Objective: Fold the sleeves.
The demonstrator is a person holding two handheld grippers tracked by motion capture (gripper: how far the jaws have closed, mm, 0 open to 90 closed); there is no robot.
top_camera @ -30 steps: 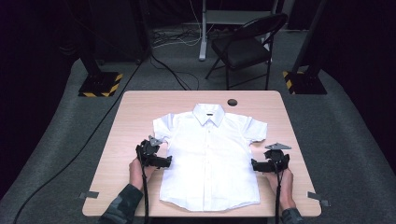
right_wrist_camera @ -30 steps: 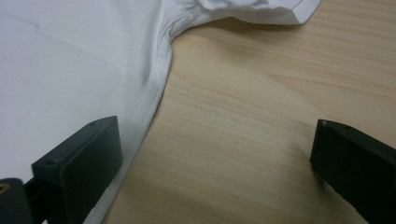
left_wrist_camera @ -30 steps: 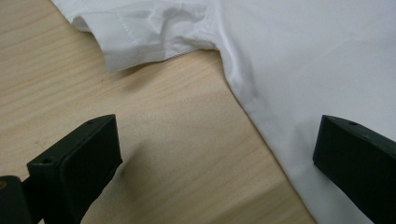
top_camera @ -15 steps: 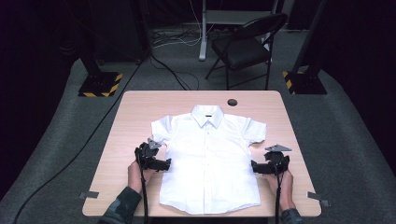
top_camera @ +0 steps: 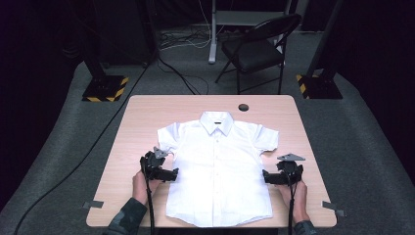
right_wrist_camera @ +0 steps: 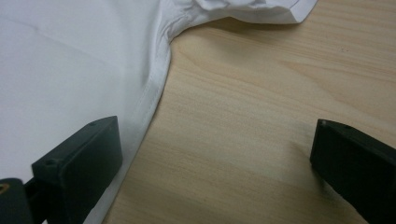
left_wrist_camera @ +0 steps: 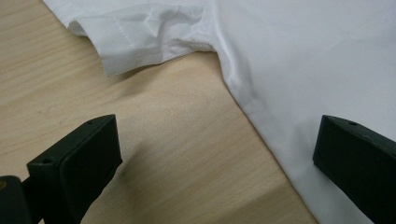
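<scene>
Pale wood forms the rounded-corner tabletop [top_camera: 127,147], and spread flat on it, collar away from the person, lies a white short-sleeved button-front cotton shirt [top_camera: 218,171], both sleeves out to the sides. The black two-jaw left gripper [top_camera: 164,175] sits at one side seam just below the sleeve, the black two-jaw right gripper [top_camera: 272,177] mirrors it at the opposite seam. Seen along the left gripper's own jaws, they stand wide apart and hold nothing: one finger [left_wrist_camera: 74,165] rests over bare wood, the other [left_wrist_camera: 357,161] over cloth, so the seam edge runs between them, with the crumpled sleeve hem [left_wrist_camera: 140,39] beyond the fingertips. The right gripper is likewise spread wide and empty, one finger [right_wrist_camera: 77,165] over the fabric, the other [right_wrist_camera: 352,165] over wood, the stitched seam [right_wrist_camera: 152,93] just beside the inner finger. Judging from this, the risk is a shallow bite: closing with the seam barely inside the fingers could pinch only the top layer, or let the slick cloth slip free on lifting, and uneven grips on the two sides would skew the shirt and wrinkle it.
</scene>
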